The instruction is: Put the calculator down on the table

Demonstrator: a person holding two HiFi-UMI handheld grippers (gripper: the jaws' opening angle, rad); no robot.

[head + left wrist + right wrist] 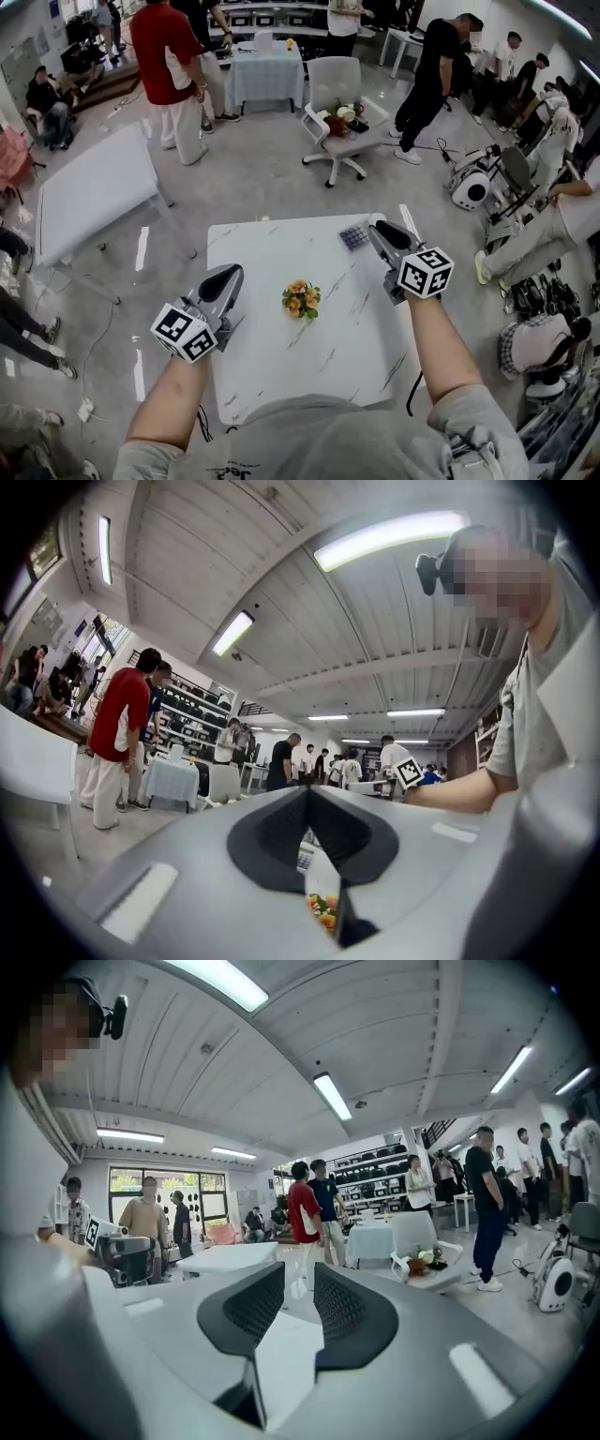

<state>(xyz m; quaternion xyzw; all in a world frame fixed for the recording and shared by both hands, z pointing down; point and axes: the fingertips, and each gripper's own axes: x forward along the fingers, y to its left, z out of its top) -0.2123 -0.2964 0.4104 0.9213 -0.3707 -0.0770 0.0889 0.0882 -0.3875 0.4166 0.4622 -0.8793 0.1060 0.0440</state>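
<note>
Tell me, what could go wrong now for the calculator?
The calculator lies close to the table's far edge, right beside the open right gripper. A bump might push it off. The flowers sit mid-table between that gripper and the left gripper, so a sweeping arm could knock them over.

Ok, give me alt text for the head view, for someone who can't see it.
A calculator lies at the far right of a white marble table, beside the tip of the right gripper; orange flowers sit mid-table. The left gripper hovers by the table's left edge, with people standing beyond.
</note>
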